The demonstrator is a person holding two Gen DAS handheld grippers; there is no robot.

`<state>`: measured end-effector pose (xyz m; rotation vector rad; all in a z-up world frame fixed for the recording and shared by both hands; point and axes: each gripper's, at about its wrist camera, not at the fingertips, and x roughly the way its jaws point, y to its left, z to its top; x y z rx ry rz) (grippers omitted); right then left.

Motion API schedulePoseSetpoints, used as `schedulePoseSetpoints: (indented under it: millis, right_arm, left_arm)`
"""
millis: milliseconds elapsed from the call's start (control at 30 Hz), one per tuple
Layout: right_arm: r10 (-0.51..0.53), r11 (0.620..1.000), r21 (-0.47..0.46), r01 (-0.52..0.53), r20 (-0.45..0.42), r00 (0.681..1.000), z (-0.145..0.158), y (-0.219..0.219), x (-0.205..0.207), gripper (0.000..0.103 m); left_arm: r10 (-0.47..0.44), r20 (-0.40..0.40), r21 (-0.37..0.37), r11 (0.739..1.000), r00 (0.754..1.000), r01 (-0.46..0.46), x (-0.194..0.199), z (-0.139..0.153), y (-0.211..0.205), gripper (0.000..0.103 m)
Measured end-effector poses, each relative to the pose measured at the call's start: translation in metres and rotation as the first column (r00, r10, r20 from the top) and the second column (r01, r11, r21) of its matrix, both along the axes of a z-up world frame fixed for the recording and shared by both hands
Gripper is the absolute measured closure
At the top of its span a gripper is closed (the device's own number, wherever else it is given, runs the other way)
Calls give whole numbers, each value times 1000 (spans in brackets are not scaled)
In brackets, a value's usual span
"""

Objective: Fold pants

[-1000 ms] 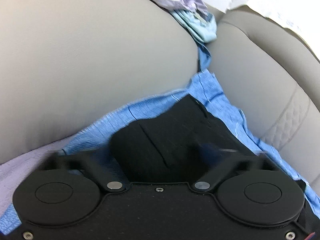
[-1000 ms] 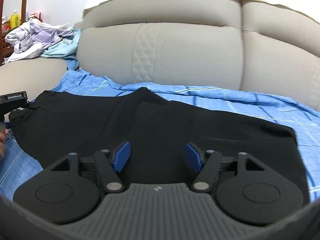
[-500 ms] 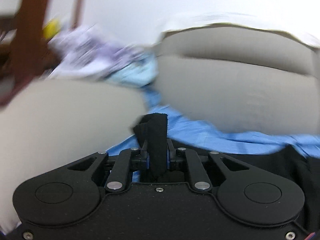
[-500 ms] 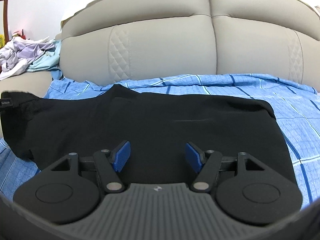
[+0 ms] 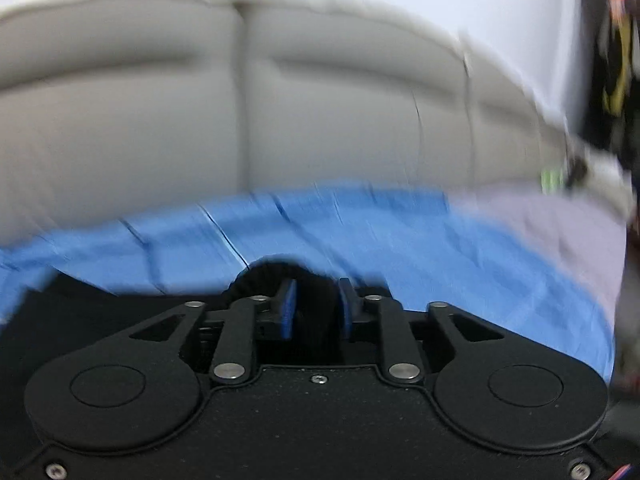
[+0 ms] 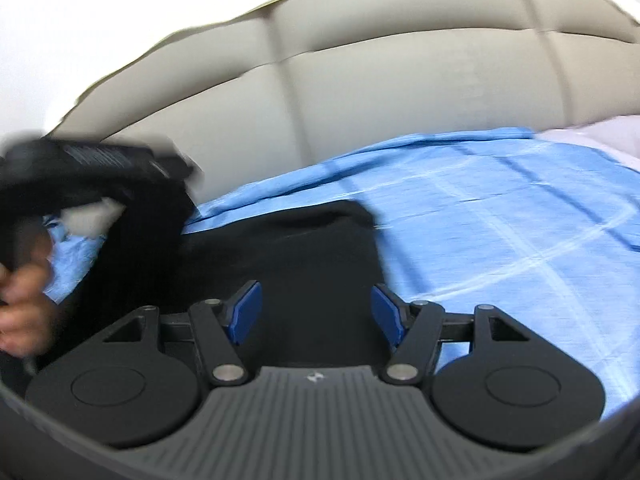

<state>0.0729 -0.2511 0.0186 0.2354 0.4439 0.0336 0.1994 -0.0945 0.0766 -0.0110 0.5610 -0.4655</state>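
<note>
Swinging across from the sofa's left arm, the left gripper point(image 5: 316, 306) now hangs over the middle of the seat, dragging one end of the black fabric pants point(image 6: 304, 248) up and over with it. Its jaws have just been opening a little after a hard pinch; a bunch of black cloth sits between the blue pads point(image 5: 289, 310), though the blur hides whether they press on it. Nearer me, the right gripper point(image 6: 316, 312) has slid rightward; its jaws stand wide and hold nothing, hovering above the pants' lower edge. The pants lie flat on the blue checked sheet point(image 6: 500, 216), their left end lifted and draping from the other tool, gripped by a hand point(image 6: 22, 304). Beyond rises the beige leather sofa back point(image 6: 360, 92). Soft, light and limp, the cloth looks best taken by a hem or waistband corner.
</note>
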Motion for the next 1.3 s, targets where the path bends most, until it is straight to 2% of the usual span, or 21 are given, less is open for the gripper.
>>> schedulePoseSetpoints:
  millis: [33,67,133,233,333,400,467,533,600,700,733,800,933,1067,1133,1167,1200,1233,1267,1300]
  right_arm:
    - [-20,1000,7,20,-5,1000,-2,-10,-3,27]
    - [-35,999,15,35,-10,999,-4,-17,-5,27]
    - [-49,999,20,49,-13,999,-7,-27,-10,27]
    - [-48,999,-13,48,-3,999,-9,-29,-13,27]
    - [50,999,-2,-50,-3,999,-7,-12,-8,27]
    - [161,984,76,-160,-10,987,-5,1,-2,27]
    - [240,959,161,-235,-17,970,-3,14,8,27]
    - [295,935,210,-285,-15,955,-1,29,22,27]
    - [309,938,186,-292,-64,949,-2,51,43,27]
    - [289,956,107,-275,-161,944,-10,81,71,28]
    - [300,953,105,-286,-175,938,-11,88,75,39]
    - [314,949,92,-301,-201,928,-6,101,82,86]
    - [339,934,160,-320,-116,933,27,91,89,90]
    - [239,938,266,-221,-38,970,59,45,119,90]
    - [157,951,276,-142,-33,987,65,20,137,89]
    - [110,957,275,-94,-45,993,63,7,148,83]
    - [65,966,254,-48,-58,996,59,0,161,59]
    - [16,975,220,3,-82,996,54,-8,170,45]
    - [-23,983,180,46,-127,992,49,-15,177,23]
    - [-44,987,144,67,-155,987,46,-20,178,19]
  left_arm:
    - [-6,-34,22,1000,999,7,1,-6,-10,77]
    - [-32,-47,8,999,998,33,-10,-12,-13,74]
    - [-59,-28,-28,998,998,59,-35,-15,-5,42]
    - [-4,57,-8,1000,998,4,-89,-15,25,34]
    - [93,123,27,995,988,-97,-131,-10,64,23]
    - [170,122,79,980,978,-180,-147,-18,86,22]
    - [244,71,121,960,967,-251,-157,-34,105,22]
    - [286,11,105,953,958,-285,-167,-49,118,22]
    - [309,-38,85,949,950,-305,-172,-63,128,22]
    - [307,-19,166,939,952,-300,-179,-80,121,22]
    - [294,-4,189,939,956,-288,-181,-83,117,22]
    - [270,21,214,939,963,-268,-183,-88,107,22]
    - [258,48,146,954,965,-263,-191,-80,109,22]
    - [264,110,49,961,958,-271,-189,-60,118,21]
    - [263,134,19,963,956,-268,-185,-53,121,18]
    - [264,143,14,963,954,-268,-182,-52,122,18]
    - [269,150,21,961,951,-275,-177,-52,121,18]
    - [274,156,34,959,949,-283,-171,-52,120,18]
    - [278,162,44,956,947,-289,-165,-54,119,18]
    - [286,169,53,953,943,-298,-159,-55,118,18]
